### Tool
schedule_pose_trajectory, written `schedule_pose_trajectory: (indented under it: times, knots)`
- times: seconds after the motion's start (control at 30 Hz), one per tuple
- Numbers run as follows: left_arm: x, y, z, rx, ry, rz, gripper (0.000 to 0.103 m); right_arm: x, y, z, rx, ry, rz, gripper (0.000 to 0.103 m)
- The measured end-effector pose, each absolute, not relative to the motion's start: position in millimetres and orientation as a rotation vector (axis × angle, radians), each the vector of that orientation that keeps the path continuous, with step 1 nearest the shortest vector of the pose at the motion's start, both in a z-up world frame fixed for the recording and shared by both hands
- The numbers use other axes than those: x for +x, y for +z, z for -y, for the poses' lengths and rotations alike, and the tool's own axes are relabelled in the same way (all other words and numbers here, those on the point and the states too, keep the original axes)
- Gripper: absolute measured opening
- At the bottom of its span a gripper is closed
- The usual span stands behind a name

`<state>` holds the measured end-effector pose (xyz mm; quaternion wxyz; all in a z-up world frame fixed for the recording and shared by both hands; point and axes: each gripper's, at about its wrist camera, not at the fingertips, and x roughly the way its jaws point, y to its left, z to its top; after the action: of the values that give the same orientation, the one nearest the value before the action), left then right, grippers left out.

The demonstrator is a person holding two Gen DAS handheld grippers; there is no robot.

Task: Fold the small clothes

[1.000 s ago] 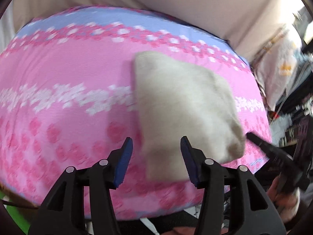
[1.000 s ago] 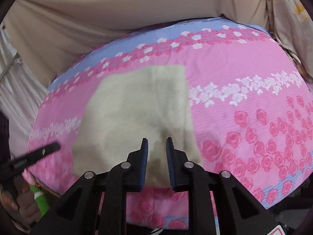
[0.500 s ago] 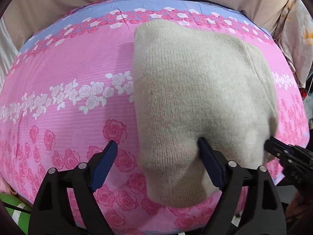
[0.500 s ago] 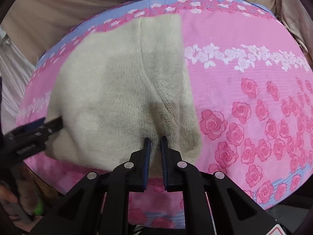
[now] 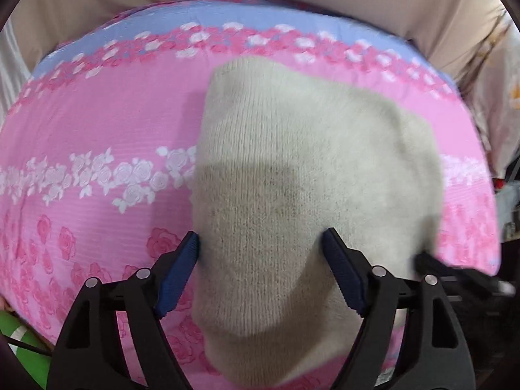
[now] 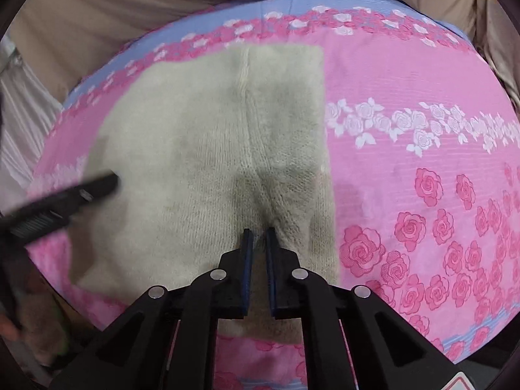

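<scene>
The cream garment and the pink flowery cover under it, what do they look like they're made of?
The cream garment looks like a soft knit, probably wool or acrylic: vertical stitch columns, a raised seam and a fuzzy matte surface show. The pink cover looks like thin woven or printed bedding cloth, perhaps cotton or polyester: smooth, fine horizontal ribbing, flat printed roses. The exact fibre cannot be told.

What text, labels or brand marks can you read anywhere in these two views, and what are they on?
No readable text in either view.
The cream knit garment shows no tag or print.
The pink rose-print cover carries only flowers.
A red-edged sticker at the right wrist view's bottom edge is cut off, its content unreadable.
</scene>
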<state>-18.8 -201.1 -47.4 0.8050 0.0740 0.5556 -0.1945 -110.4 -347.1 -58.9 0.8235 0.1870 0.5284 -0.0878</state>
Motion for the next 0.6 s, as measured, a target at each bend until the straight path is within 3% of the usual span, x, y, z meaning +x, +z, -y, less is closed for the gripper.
schedule_pose_trajectory:
  times: [0.2, 0.37, 0.6]
  knots:
    - [-15.5, -43.6, 202.8, 0.148, -0.407, -1.191, 0.076, -71.8, -22.2, 358.0, 0.366, -0.146, -1.013, 0.007]
    - [-12.8, -43.8, 208.0, 0.165, -0.403, -1.184, 0.076, -29.9, -86.1, 379.6, 0.375, -0.149, -1.159, 0.006]
    - [-8.0, -28.7, 190.3, 0.108, -0.405, -1.172, 0.075, -75.1, -31.6, 367.4, 0.373, -0.144, -1.051, 0.007]
